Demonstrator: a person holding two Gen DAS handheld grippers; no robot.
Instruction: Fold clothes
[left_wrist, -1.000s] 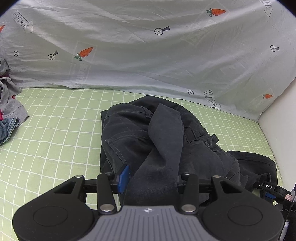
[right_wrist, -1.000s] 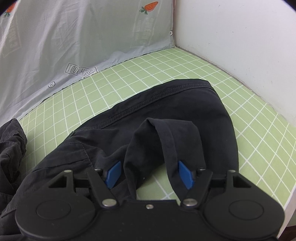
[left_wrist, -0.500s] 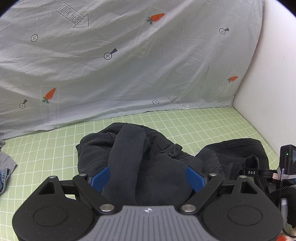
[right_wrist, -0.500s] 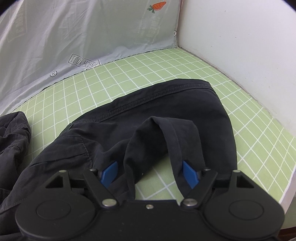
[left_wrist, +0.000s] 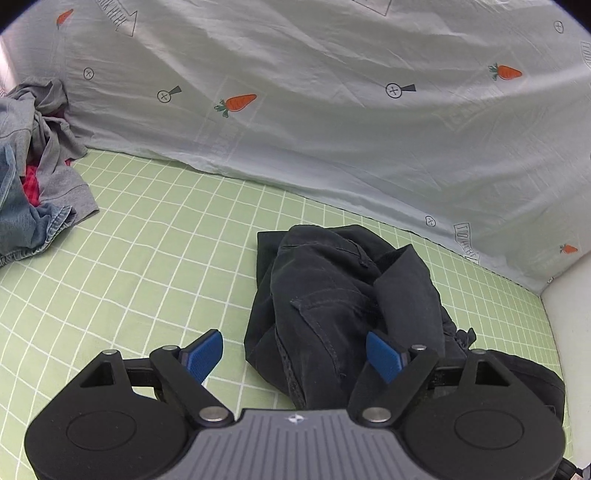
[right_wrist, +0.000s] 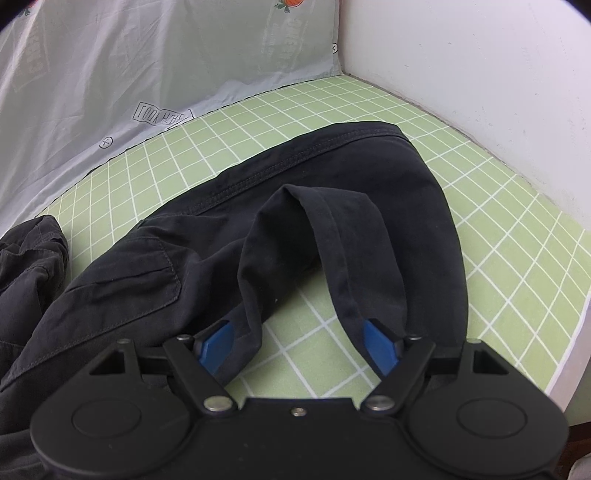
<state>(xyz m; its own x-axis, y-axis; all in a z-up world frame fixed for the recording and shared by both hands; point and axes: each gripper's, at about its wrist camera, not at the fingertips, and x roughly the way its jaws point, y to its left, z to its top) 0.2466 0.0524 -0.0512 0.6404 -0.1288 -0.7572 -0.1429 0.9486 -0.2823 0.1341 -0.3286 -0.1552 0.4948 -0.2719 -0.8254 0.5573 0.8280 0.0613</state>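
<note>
Both grippers are spread wide and gripping nothing right now: the left gripper (left_wrist: 293, 354) has just been opening, with a bunched fold of the black trousers (left_wrist: 343, 295) sitting loose between its blue pads, and the right gripper (right_wrist: 301, 345) has eased open a bit too, straddling a raised loop of the same cloth (right_wrist: 325, 221) without pinching it. Those trousers lie crumpled on the green checked sheet (left_wrist: 147, 266), near the corner where the carrot-print cloth (left_wrist: 332, 110) meets the white wall (right_wrist: 480, 66). If it were me, I'd grab the hem edge, not the hump, one layer per gripper, and pull the leg flat before folding. Otherwise that loop just gets creased in. Pile of other clothes (left_wrist: 33, 166) sits well off to the side.
</note>
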